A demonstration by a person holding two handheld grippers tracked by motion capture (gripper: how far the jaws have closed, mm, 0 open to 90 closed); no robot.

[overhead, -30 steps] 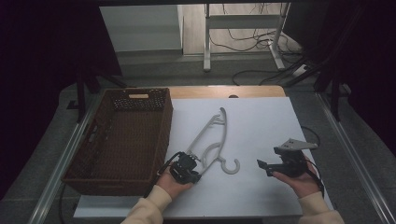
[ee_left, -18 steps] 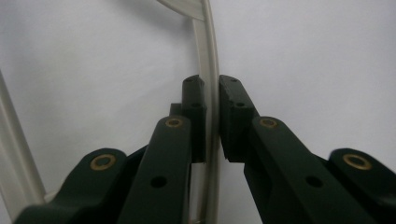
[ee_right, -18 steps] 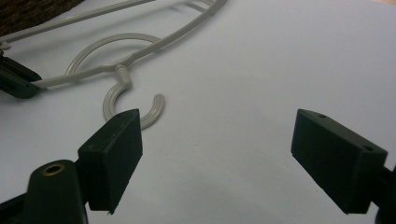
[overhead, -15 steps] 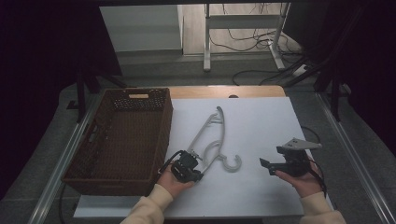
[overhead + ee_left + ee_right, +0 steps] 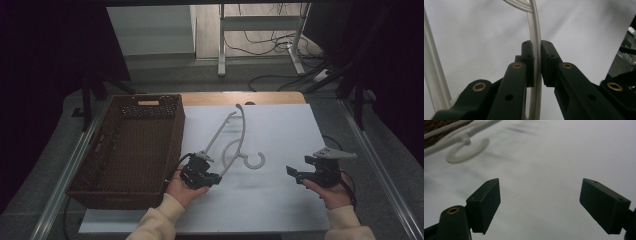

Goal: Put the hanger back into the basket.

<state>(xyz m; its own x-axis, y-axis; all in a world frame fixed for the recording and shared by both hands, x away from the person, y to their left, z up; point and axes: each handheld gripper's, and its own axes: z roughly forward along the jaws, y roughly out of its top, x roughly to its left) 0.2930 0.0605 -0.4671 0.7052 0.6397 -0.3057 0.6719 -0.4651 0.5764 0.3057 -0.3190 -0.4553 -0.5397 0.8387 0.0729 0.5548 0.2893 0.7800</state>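
- L claw [image 5: 214, 178], near edge of the bench [image 5: 280, 200]: clamped tight on one thin arm of the white plastic hanger [image 5: 235, 142]. Left gripper view has the rod pinched square between both pads [image 5: 528, 62], no gap.
- R claw [image 5: 291, 171], also near edge, right side: jaws wide apart, nothing between them, hovering over bare white bench surface. Spare for now.
- Hanger sits mid-bench: near end in the L claw and looks raised off the surface, hook [image 5: 256, 161] curling toward the R claw, far tip pointing to the back edge.
- Wicker basket [image 5: 135, 150] on the left, just beside the hanger, reaching further back. Looks like the drop spot, imo.
- Tips for the lift: grip is at one end, so the long far end will sag & swing. Go slow, keep wrist steady, get the whole thing above the basket rim before swinging left.
- Watch the hook: could snag the weave. R claw could steady it if it twists.
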